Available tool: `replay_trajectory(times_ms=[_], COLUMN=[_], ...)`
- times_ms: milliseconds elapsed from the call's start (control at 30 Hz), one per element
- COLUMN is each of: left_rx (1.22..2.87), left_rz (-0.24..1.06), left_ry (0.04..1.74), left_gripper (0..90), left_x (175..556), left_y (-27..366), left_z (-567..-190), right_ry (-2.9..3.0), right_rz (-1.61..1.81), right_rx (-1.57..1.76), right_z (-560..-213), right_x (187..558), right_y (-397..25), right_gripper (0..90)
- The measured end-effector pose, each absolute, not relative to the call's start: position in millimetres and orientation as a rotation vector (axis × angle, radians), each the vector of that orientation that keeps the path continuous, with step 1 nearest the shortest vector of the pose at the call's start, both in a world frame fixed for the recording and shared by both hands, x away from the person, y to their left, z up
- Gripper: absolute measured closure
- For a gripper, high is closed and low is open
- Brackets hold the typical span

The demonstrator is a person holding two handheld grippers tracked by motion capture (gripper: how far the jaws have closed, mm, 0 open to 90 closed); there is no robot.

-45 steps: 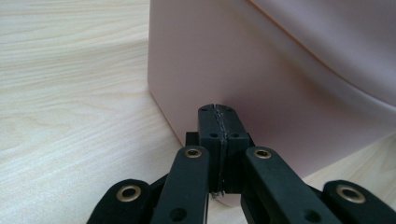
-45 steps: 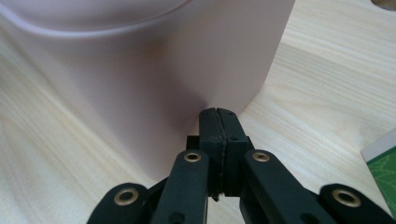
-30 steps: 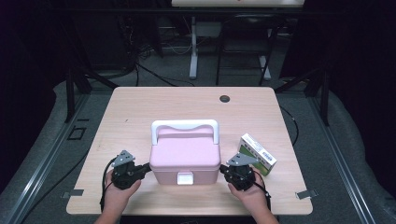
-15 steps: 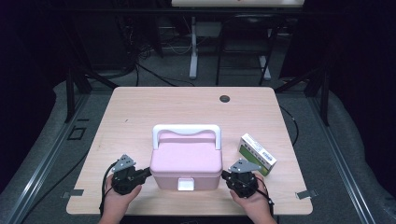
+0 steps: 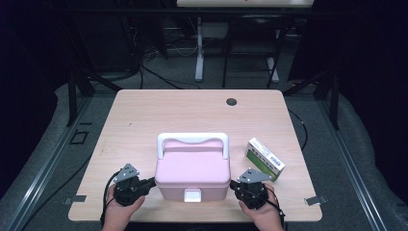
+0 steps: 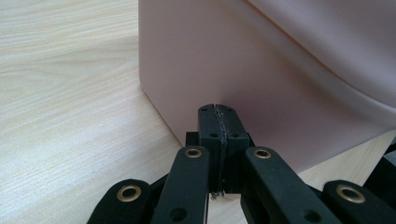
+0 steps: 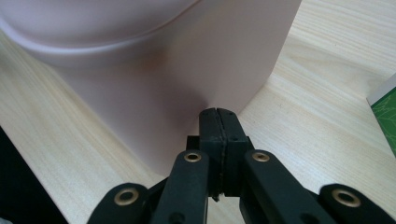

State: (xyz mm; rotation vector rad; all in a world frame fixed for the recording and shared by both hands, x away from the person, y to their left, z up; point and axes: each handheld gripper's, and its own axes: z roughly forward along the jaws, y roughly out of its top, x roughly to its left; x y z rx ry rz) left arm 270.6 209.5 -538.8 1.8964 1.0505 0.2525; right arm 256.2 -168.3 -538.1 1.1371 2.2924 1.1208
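Note:
A pink lidded box (image 5: 191, 169) with a white handle (image 5: 192, 138) and a white front latch (image 5: 192, 195) stands near the front edge of the table. My left gripper (image 5: 153, 182) is shut with nothing in it, its tips against the box's left wall (image 6: 243, 70). My right gripper (image 5: 232, 183) is shut too, its tips pressed to the box's right wall (image 7: 187, 79). In the left gripper view the closed tips (image 6: 218, 122) meet the pink side low down. The right gripper view has its closed tips (image 7: 218, 125) by the box's front corner.
A green and white carton (image 5: 265, 159) lies just right of the box, close behind my right hand; its edge (image 7: 386, 112) is in the right gripper view. A dark grommet (image 5: 232, 101) sits at the far side of the wooden table (image 5: 144, 120).
Both grippers and the pink box have come back toward the table's front edge, the box sliding between them. The carton stayed put.

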Motion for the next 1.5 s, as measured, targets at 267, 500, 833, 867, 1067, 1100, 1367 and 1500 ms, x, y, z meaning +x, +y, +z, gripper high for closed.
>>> replay_trajectory(times_ms=[267,500,833,867,1067,1100,1367,1500], left_rx=[1.911,1.911,1.905,1.909,1.902,1.904,1.878,1.855], left_rz=[0.238,0.234,0.215,0.216,0.22,0.218,0.183,0.167], left_ry=[1.04,1.034,1.036,1.03,1.038,1.039,1.068,1.079], left_gripper=[90.0,90.0,90.0,90.0,90.0,90.0,85.8,82.7], left_x=[264.4,261.9,256.9,256.2,255.0,255.1,259.5,262.1], left_y=[209.8,209.3,209.4,209.4,208.8,209.0,212.6,214.7], left_z=[-538.1,-538.1,-538.5,-538.4,-538.7,-538.6,-539.8,-540.5], right_ry=[2.293,2.29,2.288,2.286,2.287,2.285,2.281,2.286], right_rz=[1.13,1.146,1.157,1.164,1.165,1.166,1.162,1.17], right_rx=[1.143,1.158,1.177,1.18,1.19,1.194,1.205,1.215], right_z=[-538.6,-539.2,-539.5,-540.0,-539.9,-539.9,-540.5,-540.5], right_x=[250.1,244.4,238.8,237.6,236.4,236.2,239.4,242.1], right_y=[-170.6,-171.7,-173.5,-174.2,-174.4,-174.3,-176.6,-179.5], right_gripper=[90.0,90.0,90.0,90.0,90.0,90.0,81.4,77.0])
